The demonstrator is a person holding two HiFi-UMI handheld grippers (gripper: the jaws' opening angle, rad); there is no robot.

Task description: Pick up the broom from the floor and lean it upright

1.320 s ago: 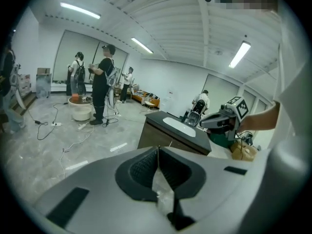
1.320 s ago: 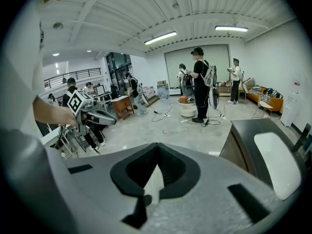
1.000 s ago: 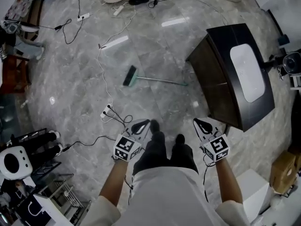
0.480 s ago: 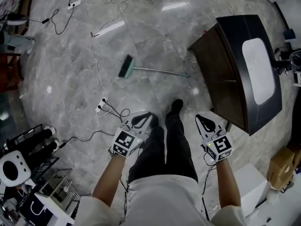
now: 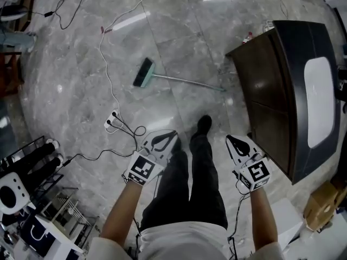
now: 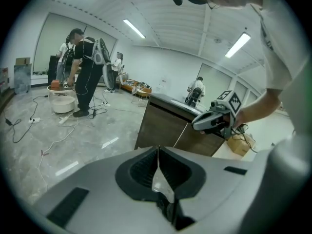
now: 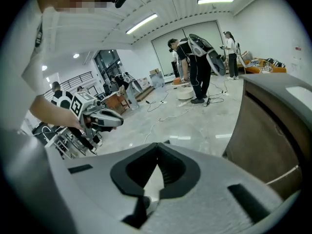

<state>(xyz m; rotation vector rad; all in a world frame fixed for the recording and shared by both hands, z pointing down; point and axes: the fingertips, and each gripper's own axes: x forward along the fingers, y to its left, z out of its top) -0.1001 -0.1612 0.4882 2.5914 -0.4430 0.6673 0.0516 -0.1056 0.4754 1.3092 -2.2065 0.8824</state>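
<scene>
Broom [image 5: 144, 73] lies flat on floor [image 5: 76, 58] (near cabinet [image 5: 265, 85])

I can't read any words, numbers or brand names in any of my views. The only printed marks I see are black-and-white square patterns on the cube [image 5: 143, 168] of my left gripper [image 5: 172, 136] and the cube [image 5: 258, 173] of my right gripper [image 5: 229, 139]. They are blocky shapes, not letters, and any print farther off is too small to read.
</scene>
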